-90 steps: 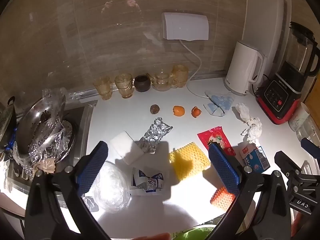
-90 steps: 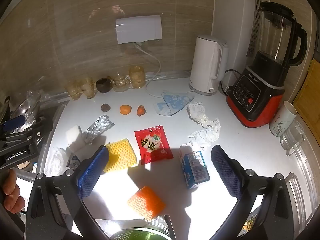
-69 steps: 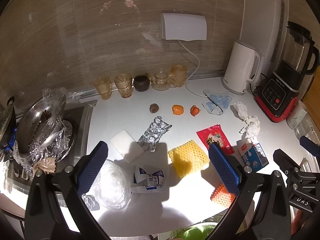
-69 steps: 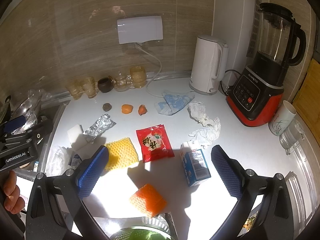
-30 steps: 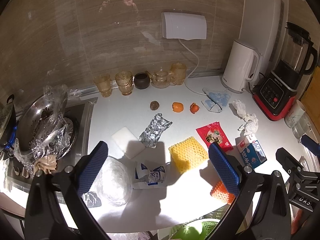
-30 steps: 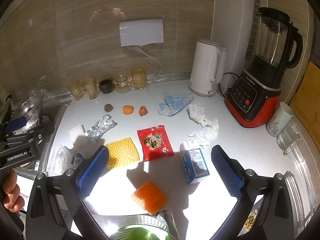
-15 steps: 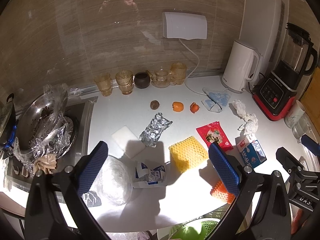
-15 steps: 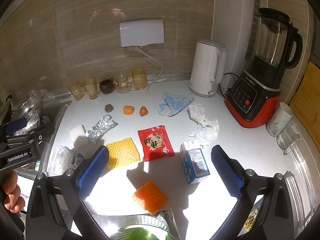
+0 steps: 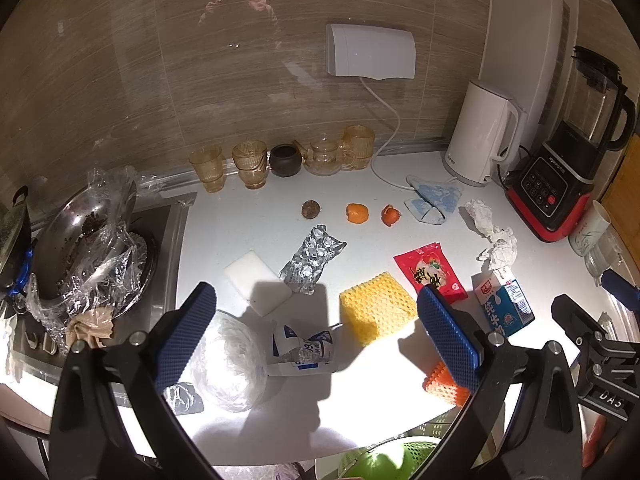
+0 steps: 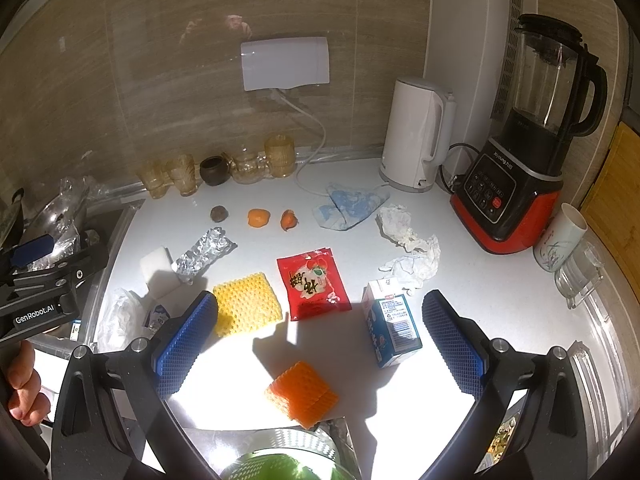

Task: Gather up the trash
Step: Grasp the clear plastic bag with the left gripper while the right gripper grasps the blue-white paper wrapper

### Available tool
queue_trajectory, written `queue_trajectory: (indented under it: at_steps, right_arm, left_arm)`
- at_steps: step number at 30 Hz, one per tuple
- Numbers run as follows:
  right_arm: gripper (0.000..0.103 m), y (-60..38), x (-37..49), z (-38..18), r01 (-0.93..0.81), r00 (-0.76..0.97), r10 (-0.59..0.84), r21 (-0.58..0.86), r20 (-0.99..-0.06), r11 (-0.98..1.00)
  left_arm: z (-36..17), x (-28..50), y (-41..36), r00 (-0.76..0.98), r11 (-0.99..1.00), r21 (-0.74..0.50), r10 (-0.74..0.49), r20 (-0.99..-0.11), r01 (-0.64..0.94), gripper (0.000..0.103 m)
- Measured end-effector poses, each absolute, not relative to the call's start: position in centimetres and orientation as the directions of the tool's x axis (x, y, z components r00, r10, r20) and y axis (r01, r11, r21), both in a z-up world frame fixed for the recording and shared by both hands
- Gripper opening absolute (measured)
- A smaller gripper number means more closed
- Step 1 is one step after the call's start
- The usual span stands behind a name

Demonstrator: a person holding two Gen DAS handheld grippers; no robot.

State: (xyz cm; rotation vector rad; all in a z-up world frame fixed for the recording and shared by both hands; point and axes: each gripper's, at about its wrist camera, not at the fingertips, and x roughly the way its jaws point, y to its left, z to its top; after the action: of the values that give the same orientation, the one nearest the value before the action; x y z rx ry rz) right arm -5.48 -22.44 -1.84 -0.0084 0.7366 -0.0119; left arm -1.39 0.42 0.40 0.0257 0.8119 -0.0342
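Both grippers hover over a white worktop (image 9: pixel 248 216) with jaws spread wide, holding nothing. Left of the yellow foam net (image 9: pixel 376 306), only the left view clearly shows a clear plastic wad (image 9: pixel 230 364) and crumpled wrapper (image 9: pixel 302 350). Right of the net, the right view shows the whole orange foam net (image 10: pixel 302 394) and blue milk carton (image 10: pixel 392 322).

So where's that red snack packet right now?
The red snack packet lies flat mid-counter in the right wrist view, between the yellow foam net and the milk carton.
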Motion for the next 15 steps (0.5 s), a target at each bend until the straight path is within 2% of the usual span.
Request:
queue_trajectory:
  at_steps: [8,15]
  right_arm:
    - [0.101,-21.8,-5.9,-3.0,0.008,0.731,-0.013,-0.011,-0.682,1.000]
    - [0.101,-20.2,-6.6,-5.6,0.023,0.696,-0.014,0.003,-0.718,1.000]
  left_arm:
    - [-1.4,-1.5,2.6,0.673,0.998,0.009,-0.037,-0.739,0.065,0.097]
    - [-6.2,-1.1,7.5,0.628,0.999,-0.021,-0.031,-0.777,0.024,0.097]
